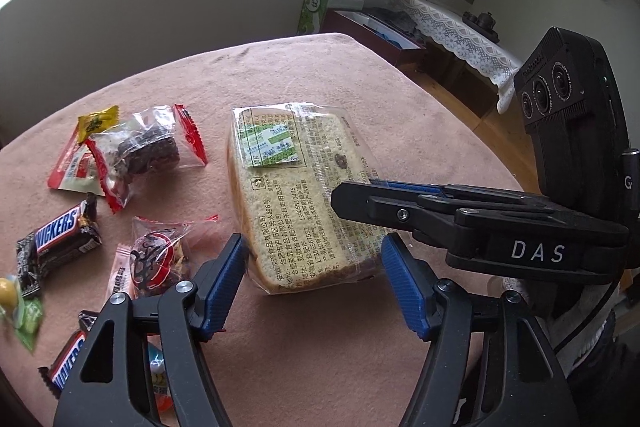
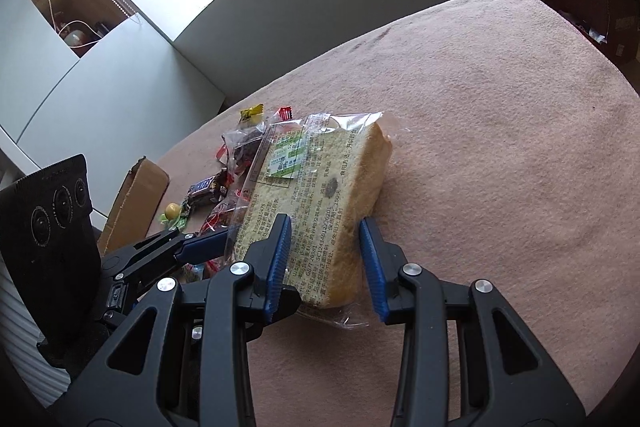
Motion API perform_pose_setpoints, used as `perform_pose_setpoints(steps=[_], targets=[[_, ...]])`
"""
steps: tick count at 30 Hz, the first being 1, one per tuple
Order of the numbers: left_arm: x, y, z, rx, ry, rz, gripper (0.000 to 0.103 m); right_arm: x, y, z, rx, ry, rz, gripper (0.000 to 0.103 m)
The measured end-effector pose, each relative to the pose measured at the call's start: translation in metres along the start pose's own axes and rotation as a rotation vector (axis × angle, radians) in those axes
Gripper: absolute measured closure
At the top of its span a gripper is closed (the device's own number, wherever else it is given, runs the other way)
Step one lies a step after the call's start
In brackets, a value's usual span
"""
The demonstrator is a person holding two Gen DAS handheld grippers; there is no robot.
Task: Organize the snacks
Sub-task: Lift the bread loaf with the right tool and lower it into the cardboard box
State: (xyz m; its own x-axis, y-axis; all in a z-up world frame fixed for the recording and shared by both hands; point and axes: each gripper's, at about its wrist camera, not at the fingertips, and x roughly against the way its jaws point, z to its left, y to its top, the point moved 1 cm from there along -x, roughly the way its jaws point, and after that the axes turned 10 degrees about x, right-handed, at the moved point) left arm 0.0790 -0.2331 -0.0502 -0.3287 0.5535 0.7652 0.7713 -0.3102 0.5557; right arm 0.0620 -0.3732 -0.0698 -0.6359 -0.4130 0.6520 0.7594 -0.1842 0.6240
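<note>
A clear bag of sliced bread (image 1: 296, 195) with printed text and a green-white label lies on the pink tablecloth (image 1: 280, 75). My right gripper (image 2: 326, 227) is shut on the near end of the bread bag (image 2: 320, 195), one blue pad on its printed face and the other on its far side, with the loaf tilted. In the left wrist view the right gripper (image 1: 348, 203) reaches in from the right. My left gripper (image 1: 313, 247) stands open, its pads on either side of the loaf's near corner without pressing it.
Small snacks lie to the left: two Snickers bars (image 1: 64, 231) (image 1: 68, 363), red-edged clear packets (image 1: 140, 151) (image 1: 160, 255), a yellow candy (image 1: 98, 119). A cardboard box (image 2: 136, 203) sits at the table's left edge. The tablecloth drops off at the right.
</note>
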Motion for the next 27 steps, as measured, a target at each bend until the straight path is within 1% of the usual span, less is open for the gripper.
perform_pose_setpoints(steps=[4, 8, 15, 20, 27], targets=[[0.009, -0.001, 0.000, 0.006, -0.003, -0.023, 0.034, 0.007, 0.002, 0.007, 0.011, 0.000, -0.024, 0.065], [0.023, 0.000, 0.002, 0.005, 0.000, -0.060, 0.034, 0.016, 0.006, 0.023, 0.040, 0.005, -0.054, 0.065], [0.061, -0.003, 0.016, 0.035, 0.015, -0.142, 0.035, 0.021, 0.014, 0.066, 0.116, 0.037, -0.083, 0.065], [0.088, -0.011, 0.033, 0.059, 0.042, -0.195, 0.035, 0.014, 0.017, 0.101, 0.160, 0.068, -0.081, 0.065], [0.124, -0.026, 0.069, 0.122, 0.094, -0.260, 0.035, -0.012, 0.021, 0.162, 0.255, 0.114, -0.042, 0.065]])
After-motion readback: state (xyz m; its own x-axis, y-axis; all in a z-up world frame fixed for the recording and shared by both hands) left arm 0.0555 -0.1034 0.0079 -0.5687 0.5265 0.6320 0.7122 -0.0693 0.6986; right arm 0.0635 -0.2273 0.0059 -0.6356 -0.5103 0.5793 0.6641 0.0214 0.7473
